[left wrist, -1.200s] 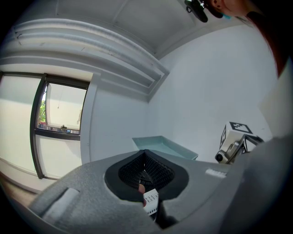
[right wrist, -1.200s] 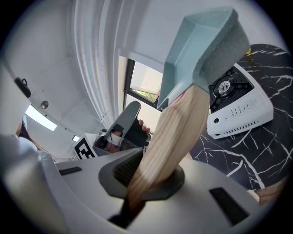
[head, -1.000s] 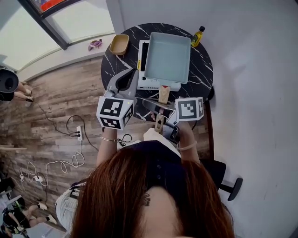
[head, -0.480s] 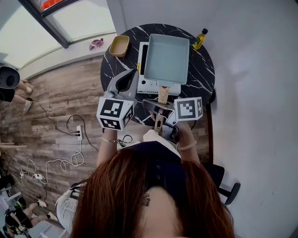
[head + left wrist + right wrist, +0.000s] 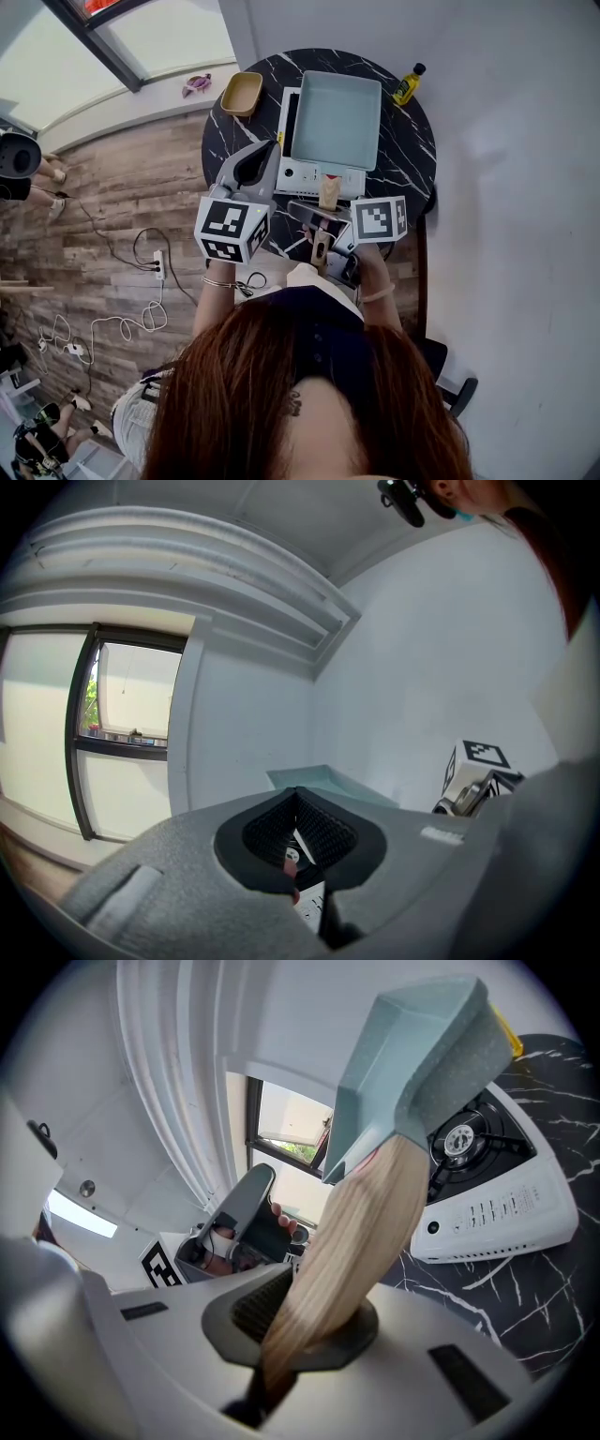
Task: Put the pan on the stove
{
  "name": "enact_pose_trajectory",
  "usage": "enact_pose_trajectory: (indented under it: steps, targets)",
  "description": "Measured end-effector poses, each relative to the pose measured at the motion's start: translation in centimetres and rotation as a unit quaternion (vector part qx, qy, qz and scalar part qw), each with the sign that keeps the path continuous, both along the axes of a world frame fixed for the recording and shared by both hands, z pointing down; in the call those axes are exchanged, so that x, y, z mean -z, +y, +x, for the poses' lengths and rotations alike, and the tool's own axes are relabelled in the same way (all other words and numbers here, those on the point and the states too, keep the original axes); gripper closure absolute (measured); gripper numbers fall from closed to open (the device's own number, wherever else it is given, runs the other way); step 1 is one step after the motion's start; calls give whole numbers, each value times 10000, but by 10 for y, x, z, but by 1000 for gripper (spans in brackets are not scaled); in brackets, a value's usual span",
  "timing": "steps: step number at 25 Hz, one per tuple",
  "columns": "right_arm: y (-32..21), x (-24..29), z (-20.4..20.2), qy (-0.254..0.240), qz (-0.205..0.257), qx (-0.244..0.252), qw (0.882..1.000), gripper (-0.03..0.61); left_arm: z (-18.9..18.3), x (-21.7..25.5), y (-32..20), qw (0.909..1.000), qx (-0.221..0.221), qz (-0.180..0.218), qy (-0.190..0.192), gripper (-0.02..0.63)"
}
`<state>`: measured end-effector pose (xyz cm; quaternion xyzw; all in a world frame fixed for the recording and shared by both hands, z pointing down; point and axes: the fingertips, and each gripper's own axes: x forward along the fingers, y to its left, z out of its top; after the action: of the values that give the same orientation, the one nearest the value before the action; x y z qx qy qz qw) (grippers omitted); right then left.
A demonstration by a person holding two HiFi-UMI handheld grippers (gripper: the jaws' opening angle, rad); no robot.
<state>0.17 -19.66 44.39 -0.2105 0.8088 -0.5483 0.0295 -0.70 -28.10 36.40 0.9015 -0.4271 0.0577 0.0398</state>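
1. The pan (image 5: pixel 336 117), a pale blue square one, is over the white stove (image 5: pixel 298 171) on the round black marble bench (image 5: pixel 412 155) and covers most of the stove's top.
2. Its wooden handle (image 5: pixel 328 192) points back toward the person. The right gripper (image 5: pixel 319 225) is clamped on this handle, well behind the pan's body.
3. In the right gripper view the handle (image 5: pixel 347 1260) runs up from between the closed jaws of the right gripper (image 5: pixel 309 1312) to the pan (image 5: pixel 412 1063). The burner of the stove (image 5: pixel 497 1213) shows under the pan's near edge. Whether the pan's base touches the burner I cannot tell.
4. The left gripper (image 5: pixel 270 148) is left of the pan, by the stove's near left corner, and apart from both pan and handle.
5. In its own view the left gripper (image 5: pixel 295 794) has its jaws together with nothing held.
6. A yellow oil bottle (image 5: pixel 408 84) stands at the bench's far right edge, and a tan bowl (image 5: pixel 241 91) at its far left.
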Motion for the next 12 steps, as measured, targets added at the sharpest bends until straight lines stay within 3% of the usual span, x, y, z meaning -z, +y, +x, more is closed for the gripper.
enact_pose_trajectory:
  steps: [12]
  targets:
    - [-37,-18,11,-36,-142,151,9998,557,7,-17,-30,9997,139,-190,-90,603]
